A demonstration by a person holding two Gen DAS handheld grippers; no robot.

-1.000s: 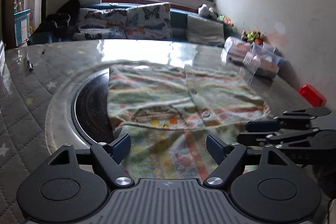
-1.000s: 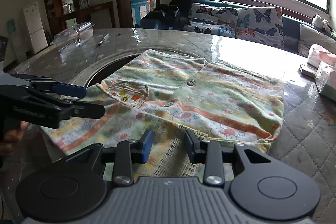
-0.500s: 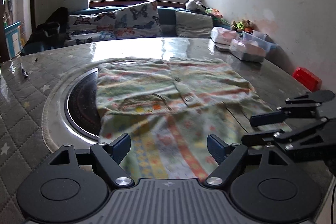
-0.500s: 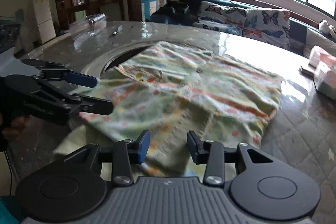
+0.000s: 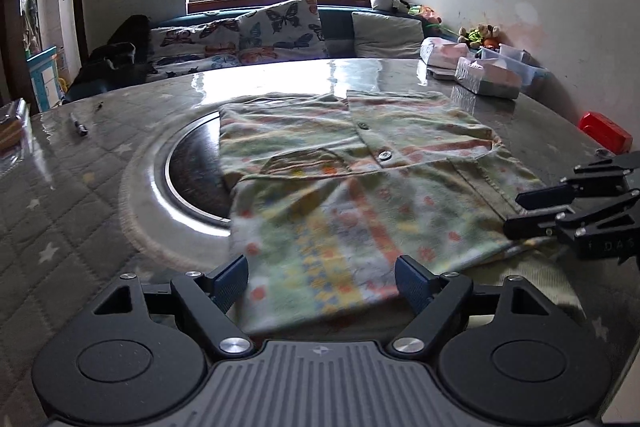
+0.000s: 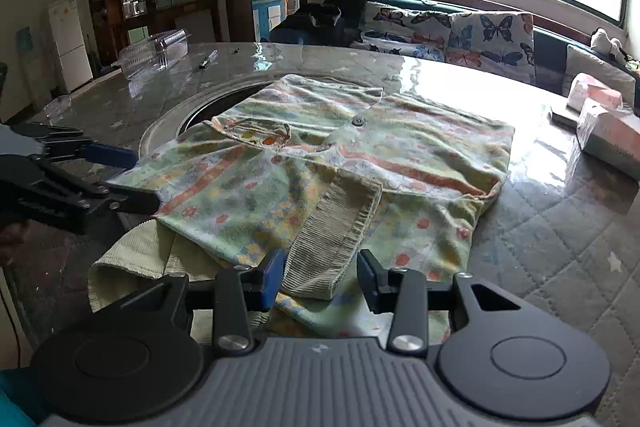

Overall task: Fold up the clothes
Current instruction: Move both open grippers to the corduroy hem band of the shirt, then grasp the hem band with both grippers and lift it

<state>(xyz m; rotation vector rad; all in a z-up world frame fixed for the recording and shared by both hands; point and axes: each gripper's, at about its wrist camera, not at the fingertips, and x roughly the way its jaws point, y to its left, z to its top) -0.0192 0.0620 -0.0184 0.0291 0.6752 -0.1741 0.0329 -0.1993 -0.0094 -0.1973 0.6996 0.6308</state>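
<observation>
Between the spread fingers of the left claw [image 5: 322,281] and the equally parted, empty right claw [image 6: 322,277] lies a soft, light, pastel-patterned buttoned cotton shirt [image 6: 340,163], partly folded on the grey quilted round tabletop [image 6: 560,227]. It looks limp, likely to sag; the ribbed cuff [image 6: 340,231] and hem edges offer holds.

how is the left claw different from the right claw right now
The left claw gapes wide, with the shirt's patterned cloth between its fingers, while the right claw stands narrower, astride the ribbed cuff. The left claw sits at the shirt's left near edge; the right claw sits at its right near edge. Both are open, low over the cloth, gripping nothing.
</observation>
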